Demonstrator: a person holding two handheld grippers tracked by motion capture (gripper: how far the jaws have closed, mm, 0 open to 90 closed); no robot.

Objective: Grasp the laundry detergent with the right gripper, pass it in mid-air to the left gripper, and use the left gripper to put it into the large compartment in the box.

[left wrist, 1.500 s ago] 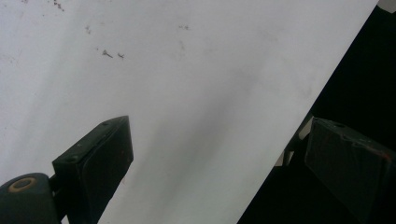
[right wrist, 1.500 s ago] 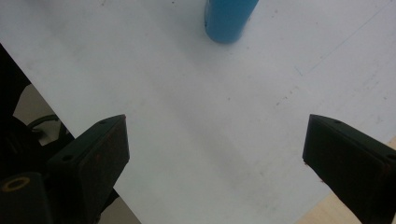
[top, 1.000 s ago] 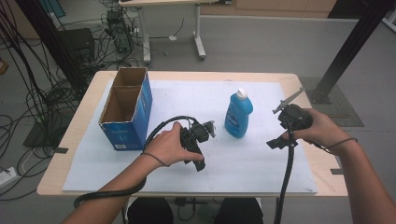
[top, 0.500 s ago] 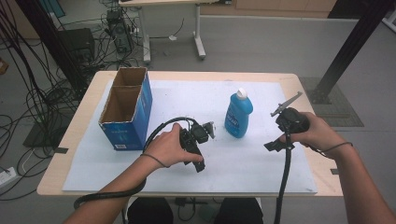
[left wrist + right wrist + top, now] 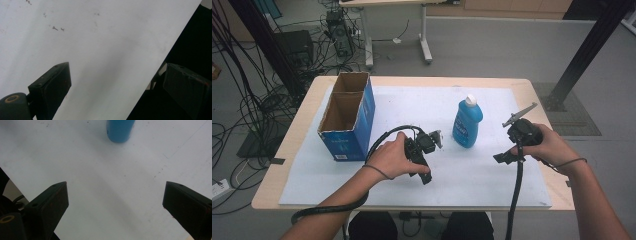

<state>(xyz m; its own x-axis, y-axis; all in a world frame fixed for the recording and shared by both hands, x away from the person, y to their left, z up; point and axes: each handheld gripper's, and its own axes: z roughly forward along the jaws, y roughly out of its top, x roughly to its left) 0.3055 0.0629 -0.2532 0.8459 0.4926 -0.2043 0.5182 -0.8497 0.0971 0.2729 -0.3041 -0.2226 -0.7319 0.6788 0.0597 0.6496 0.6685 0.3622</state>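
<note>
The blue bottle (image 5: 467, 123) with a white cap stands up straight on the white sheet (image 5: 412, 105), near the middle of the table (image 5: 302, 125) and between the two hands. Its front has a label, but the words are too small to read. In the right gripper view the bottom of the bottle (image 5: 120, 129) shows at the top, well apart from the jaws. The blue cardboard box (image 5: 348, 117) stands open at the top near the left edge of the sheet (it has some pale writing low on its front side, too blurry to read). Since half a second ago the right gripper (image 5: 517, 140) has slid a little to the left, closer to the bottle, while the bottle, the box and the left gripper (image 5: 424, 150) sit about where they were. The right gripper (image 5: 115, 205) has its jaws spread wide with only bare sheet between them, and they touch nothing. The left gripper (image 5: 117, 87) also has its jaws spread wide, over the near edge of the sheet, and it holds nothing.
</note>
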